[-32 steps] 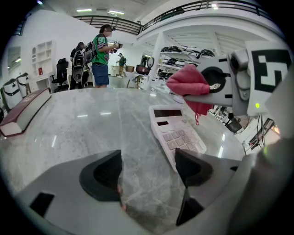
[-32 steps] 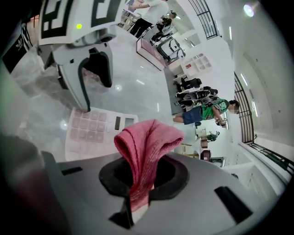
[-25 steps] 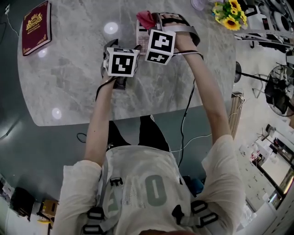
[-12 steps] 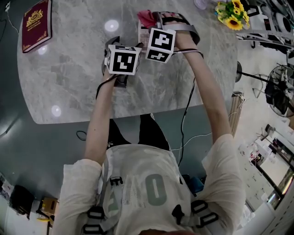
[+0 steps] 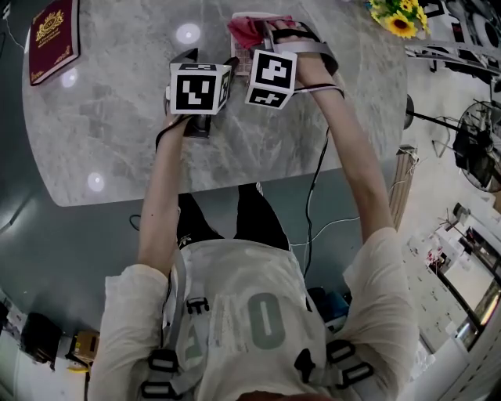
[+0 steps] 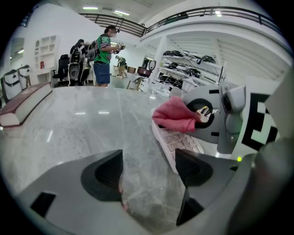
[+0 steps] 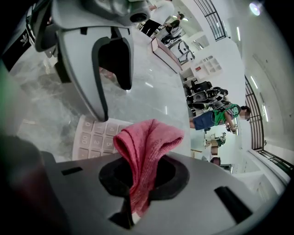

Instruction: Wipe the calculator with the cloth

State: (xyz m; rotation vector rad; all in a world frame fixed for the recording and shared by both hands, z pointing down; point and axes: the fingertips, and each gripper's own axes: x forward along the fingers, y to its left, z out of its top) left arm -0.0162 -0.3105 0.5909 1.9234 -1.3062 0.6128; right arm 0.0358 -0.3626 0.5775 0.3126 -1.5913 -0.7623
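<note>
A pale calculator (image 6: 177, 140) lies flat on the marble table (image 5: 117, 125), just right of my left gripper (image 6: 149, 172). That gripper is open, with only bare tabletop between its jaws. My right gripper (image 7: 140, 179) is shut on a pink cloth (image 7: 147, 147), which folds out over the calculator (image 7: 94, 137). In the head view the cloth (image 5: 249, 30) sits at the calculator's far end, and both marker cubes hide most of the keypad. The two grippers stand side by side, close together.
A maroon book (image 5: 51, 39) lies at the table's far left. Yellow flowers (image 5: 395, 17) stand at the far right corner. The table's near edge (image 5: 196, 192) is just in front of the person's legs. A person in green (image 6: 103, 55) stands far off.
The left gripper has shifted a little left and away from the person, widening the gap to the right one. The right gripper with the cloth has barely moved.
</note>
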